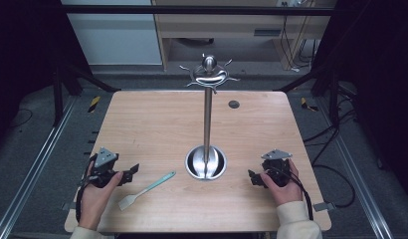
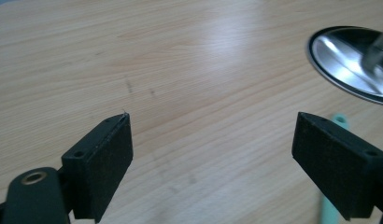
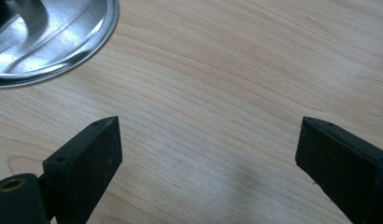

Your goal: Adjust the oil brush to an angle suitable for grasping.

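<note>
So both hands are parked low on the desk (image 1: 142, 124), near its front edge. The left gripper (image 1: 132, 171) sits by the front-left corner, held in a hand (image 1: 95, 191) that comes up from the bottom edge, fingers pointing right toward the middle. The right gripper (image 1: 253, 177) is over by the front-right corner, its hand (image 1: 284, 186) in a cream sleeve (image 1: 296, 221), fingers pointing left. Each one has a grey three-cornered plate on top and a black cable trailing back.

Fingers on both are spread wide with nothing between them, just bare wood grain in each gripper view.

The mint-green spatula (image 1: 145, 190) lies flat on the desk just right of the left gripper, blade toward the front edge, handle angling up toward the stand's base. In the left gripper view a bit of its handle (image 2: 340, 120) peeks out behind the right-hand finger (image 2: 336, 163), not touched as far as anyone can tell.

Middle of the desk there's a steel utensil stand (image 1: 208, 119): round shiny base, tall pole, hooks at the top. Light wood top, a small dark round cap (image 1: 234, 104) near the back edge. Around it a dark frame, grey floor, cables, and a pale cabinet at the back.
</note>
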{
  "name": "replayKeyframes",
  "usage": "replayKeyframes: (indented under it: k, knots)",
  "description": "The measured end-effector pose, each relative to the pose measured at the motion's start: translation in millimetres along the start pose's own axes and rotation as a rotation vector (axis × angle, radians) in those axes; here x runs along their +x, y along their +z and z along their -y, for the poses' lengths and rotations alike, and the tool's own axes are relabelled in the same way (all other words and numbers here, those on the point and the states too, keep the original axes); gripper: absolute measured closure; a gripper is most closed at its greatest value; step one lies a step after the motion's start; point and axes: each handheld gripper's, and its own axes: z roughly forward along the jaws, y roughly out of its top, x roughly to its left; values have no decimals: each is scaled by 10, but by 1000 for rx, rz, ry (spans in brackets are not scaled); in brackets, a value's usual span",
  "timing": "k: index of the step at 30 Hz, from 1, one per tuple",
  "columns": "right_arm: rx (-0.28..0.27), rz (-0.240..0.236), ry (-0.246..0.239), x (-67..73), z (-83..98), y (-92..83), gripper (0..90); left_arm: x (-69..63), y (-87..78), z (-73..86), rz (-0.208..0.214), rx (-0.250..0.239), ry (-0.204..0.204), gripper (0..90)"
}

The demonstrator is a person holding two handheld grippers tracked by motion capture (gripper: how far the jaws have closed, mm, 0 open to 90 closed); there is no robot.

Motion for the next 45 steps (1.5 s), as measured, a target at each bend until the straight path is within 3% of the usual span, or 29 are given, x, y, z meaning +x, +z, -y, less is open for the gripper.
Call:
replayKeyframes:
  k: [7,10,12,15,16,18,19,21,22,24,30,39,45]
  knots:
    - [0,0,2,-7,0,-5,79,-391,-7,-147,85,-4,100,194]
    - [0,0,1,-5,0,-1,79,-568,14,-191,127,20,160,230]
    - [-1,-1,0,2,-1,-1,79,-723,48,-206,175,42,210,310]
    - [-1,0,0,2,-2,0,79,-802,85,-204,203,62,245,377]
    - [0,-3,1,1,-3,4,79,-832,107,-202,211,74,258,465]
    - [2,-2,-1,0,-3,8,80,-878,153,-194,230,94,274,501]
    - [3,-1,-8,-1,-3,13,79,-914,196,-186,246,114,287,590]
    - [3,0,-6,3,-4,14,80,-929,215,-186,256,125,293,619]
    - [6,-3,-7,6,-4,12,80,-946,233,-186,264,136,297,705]
    - [5,-6,-7,8,-4,13,80,-976,277,-182,277,158,307,770]
    - [7,-5,-4,13,-5,14,80,-1004,430,-140,289,232,326,900]
    - [6,-5,-6,12,-6,13,80,-986,507,-78,259,277,348,900]
    - [7,-5,-5,13,-6,14,80,-958,525,-64,246,281,340,900]
